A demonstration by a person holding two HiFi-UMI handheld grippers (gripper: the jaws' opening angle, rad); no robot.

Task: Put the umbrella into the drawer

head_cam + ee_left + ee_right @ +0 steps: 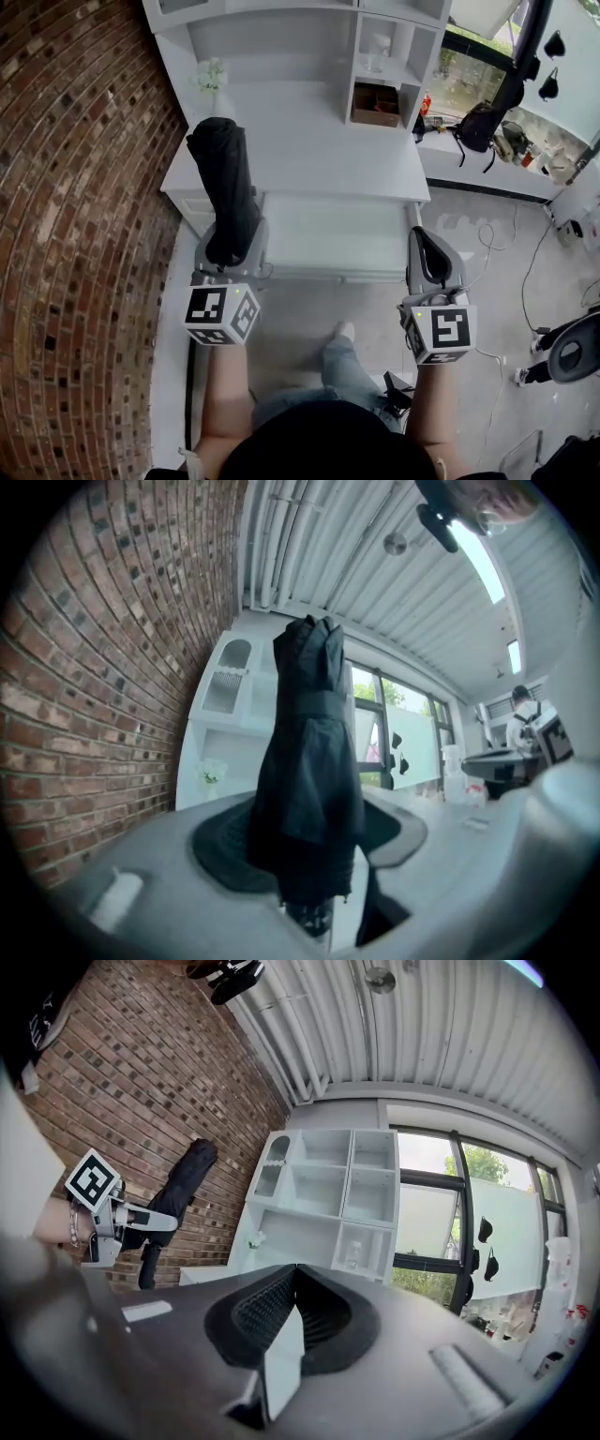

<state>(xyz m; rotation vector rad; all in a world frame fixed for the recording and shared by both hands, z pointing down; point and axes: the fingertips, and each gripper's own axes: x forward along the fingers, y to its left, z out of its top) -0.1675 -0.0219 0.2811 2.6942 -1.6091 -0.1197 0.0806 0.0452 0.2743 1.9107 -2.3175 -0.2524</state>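
Left gripper (230,251) fingers clamp upright umbrella (223,183), right gripper (429,246) fingers together, empty; carry step, next tip it into centre drawer (337,273).

Brick wall (66,234) seen at left; white desk (319,141) w/ shelves (394,47) set beside it. Grey floor (487,281), windows (441,1232) at right, ribbed ceiling (450,1035), strip light (485,562).

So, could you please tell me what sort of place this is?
Probably a lab or workshop staged as a room: a white shelved desk against a brick wall, loose cables across the floor, a ribbed metal ceiling.
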